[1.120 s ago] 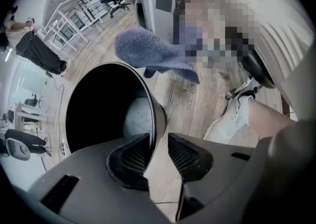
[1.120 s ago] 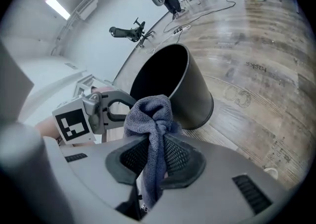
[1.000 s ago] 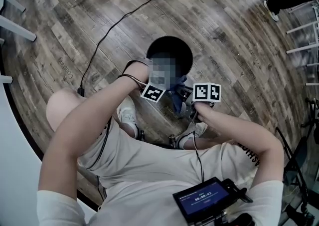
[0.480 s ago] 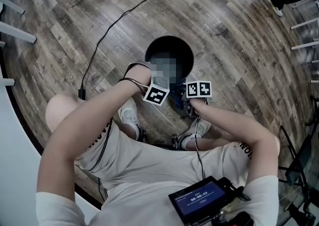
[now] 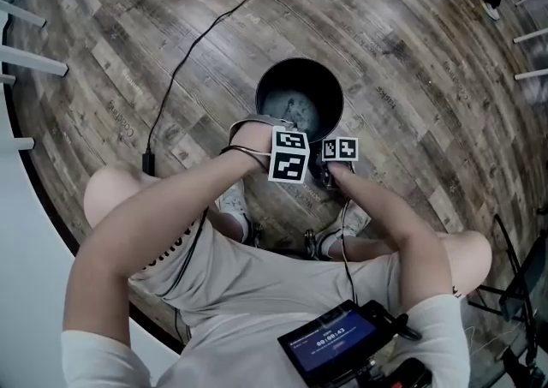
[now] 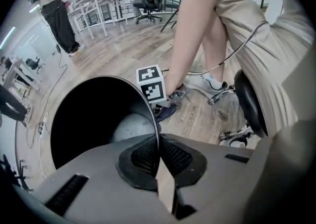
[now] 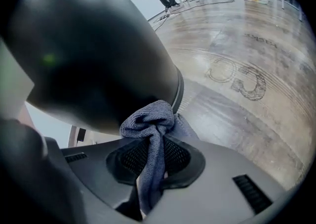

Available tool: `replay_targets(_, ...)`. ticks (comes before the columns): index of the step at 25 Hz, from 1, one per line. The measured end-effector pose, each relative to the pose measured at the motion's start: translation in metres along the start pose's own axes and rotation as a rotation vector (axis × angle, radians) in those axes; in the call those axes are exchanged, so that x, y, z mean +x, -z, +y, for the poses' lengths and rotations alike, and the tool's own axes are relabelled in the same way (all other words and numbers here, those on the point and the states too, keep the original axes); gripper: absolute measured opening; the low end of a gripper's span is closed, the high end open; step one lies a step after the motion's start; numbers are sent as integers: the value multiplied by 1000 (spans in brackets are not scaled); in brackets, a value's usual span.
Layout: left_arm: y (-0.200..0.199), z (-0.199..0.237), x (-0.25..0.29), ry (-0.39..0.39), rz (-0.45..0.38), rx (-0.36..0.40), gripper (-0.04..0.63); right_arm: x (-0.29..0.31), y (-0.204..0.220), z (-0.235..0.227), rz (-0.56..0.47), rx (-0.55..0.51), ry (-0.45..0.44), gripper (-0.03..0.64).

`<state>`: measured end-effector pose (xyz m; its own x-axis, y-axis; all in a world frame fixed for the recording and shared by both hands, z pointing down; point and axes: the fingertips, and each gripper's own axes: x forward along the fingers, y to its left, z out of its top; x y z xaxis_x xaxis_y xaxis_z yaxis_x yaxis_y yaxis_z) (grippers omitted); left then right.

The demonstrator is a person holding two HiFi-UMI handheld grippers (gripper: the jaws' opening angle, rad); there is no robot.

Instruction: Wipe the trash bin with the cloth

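Observation:
The black round trash bin [image 5: 300, 97] stands on the wooden floor in front of my feet. My left gripper [image 6: 158, 141] has just been closing and is now shut on the bin's thin near rim [image 6: 150, 107], which runs between its pads. My right gripper [image 7: 150, 156] is shut on a bunched blue cloth [image 7: 152, 121], held low against the bin's dark outer wall [image 7: 98, 55]. In the head view both marker cubes sit side by side at the bin's near edge, the left gripper [image 5: 289, 153] beside the right gripper [image 5: 341, 148]. The cloth [image 6: 165, 112] also shows in the left gripper view.
A black cable [image 5: 214, 31] runs across the floor to the left of the bin. My shoes [image 5: 233, 205] and a stool's castors [image 6: 237, 136] are close behind it. White frame legs [image 5: 30, 59] stand at the far left. People and chairs [image 6: 148, 0] are in the background.
The left gripper has shifted right onto the bin's near rim and closed on it. The right gripper has dropped lower beside the bin with the cloth.

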<state>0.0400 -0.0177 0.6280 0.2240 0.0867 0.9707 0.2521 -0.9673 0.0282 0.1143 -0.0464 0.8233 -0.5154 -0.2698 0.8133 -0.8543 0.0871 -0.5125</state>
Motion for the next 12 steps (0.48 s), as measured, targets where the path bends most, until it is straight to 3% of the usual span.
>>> replay_targets(6, -2, -2, 0, 4, -6, 14, 20, -23, 3, 7, 87, 45, -1, 61)
replay_targets(7, -2, -3, -1, 5, 0, 32, 47, -33, 3, 12, 97, 43, -6, 60)
replay_targets(12, 16, 1, -14, -34, 26, 230, 164, -92, 1, 54, 95, 21, -46, 60)
